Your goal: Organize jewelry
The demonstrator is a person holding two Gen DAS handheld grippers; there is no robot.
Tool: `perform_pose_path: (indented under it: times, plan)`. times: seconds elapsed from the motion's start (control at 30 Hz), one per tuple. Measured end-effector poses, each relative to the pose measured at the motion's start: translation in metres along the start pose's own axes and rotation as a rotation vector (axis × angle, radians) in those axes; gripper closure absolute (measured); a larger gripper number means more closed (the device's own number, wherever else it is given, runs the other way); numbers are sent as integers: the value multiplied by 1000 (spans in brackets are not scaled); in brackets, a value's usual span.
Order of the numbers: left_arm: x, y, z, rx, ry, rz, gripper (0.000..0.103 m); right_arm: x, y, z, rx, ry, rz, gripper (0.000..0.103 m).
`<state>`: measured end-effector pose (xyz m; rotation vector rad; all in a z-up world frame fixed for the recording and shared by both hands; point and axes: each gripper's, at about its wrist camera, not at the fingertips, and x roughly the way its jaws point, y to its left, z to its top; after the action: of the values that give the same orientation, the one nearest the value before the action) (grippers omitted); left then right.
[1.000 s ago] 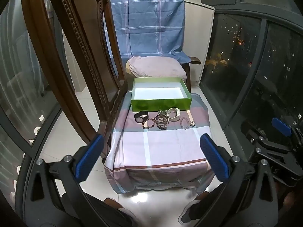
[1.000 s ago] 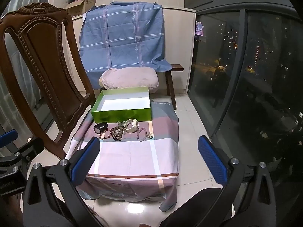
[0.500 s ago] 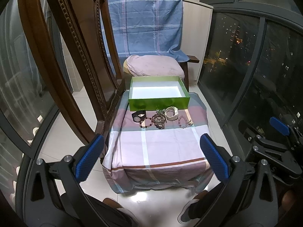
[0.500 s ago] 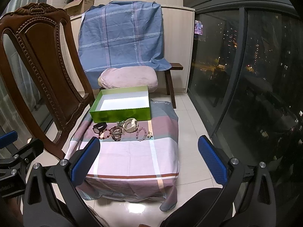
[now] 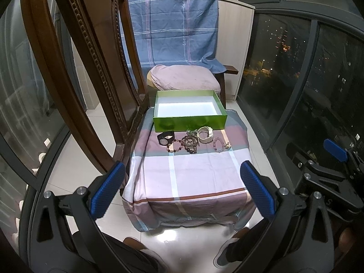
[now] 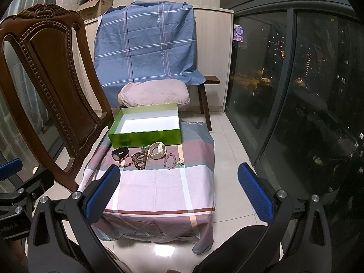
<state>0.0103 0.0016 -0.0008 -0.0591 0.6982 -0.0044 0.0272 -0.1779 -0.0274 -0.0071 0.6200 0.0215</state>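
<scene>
An open green box [image 5: 190,120] [image 6: 145,136] with a white inside stands at the far end of a cloth-covered low table [image 5: 193,170] [image 6: 159,182]. In front of it lie a black watch [image 5: 165,138] [image 6: 120,153], a white watch [image 5: 205,134] [image 6: 157,150], dark bead bracelets [image 5: 190,144] [image 6: 140,158] and a pink bead bracelet [image 5: 219,145] [image 6: 171,161]. My left gripper [image 5: 182,188] and right gripper [image 6: 179,193] are both open and empty, held well short of the table's near edge.
A carved wooden chair [image 5: 75,68] [image 6: 45,86] stands close on the left of the table. A pink cushion [image 5: 184,78] and a blue cloth [image 5: 173,27] are behind the box. Dark glass windows [image 5: 307,91] run along the right. The floor is white tile.
Both grippers have drifted slightly, so the table and chair shift a little in view. The jewelry and box have not moved. Both grippers stay open.
</scene>
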Motion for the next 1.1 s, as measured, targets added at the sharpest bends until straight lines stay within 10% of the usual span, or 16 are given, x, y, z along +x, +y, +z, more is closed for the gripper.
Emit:
perform_pose_path:
  times: [1.1]
  plan:
    - [0,0,-2,2,10,-8,3,1,-4,-2,5,2,-6,3]
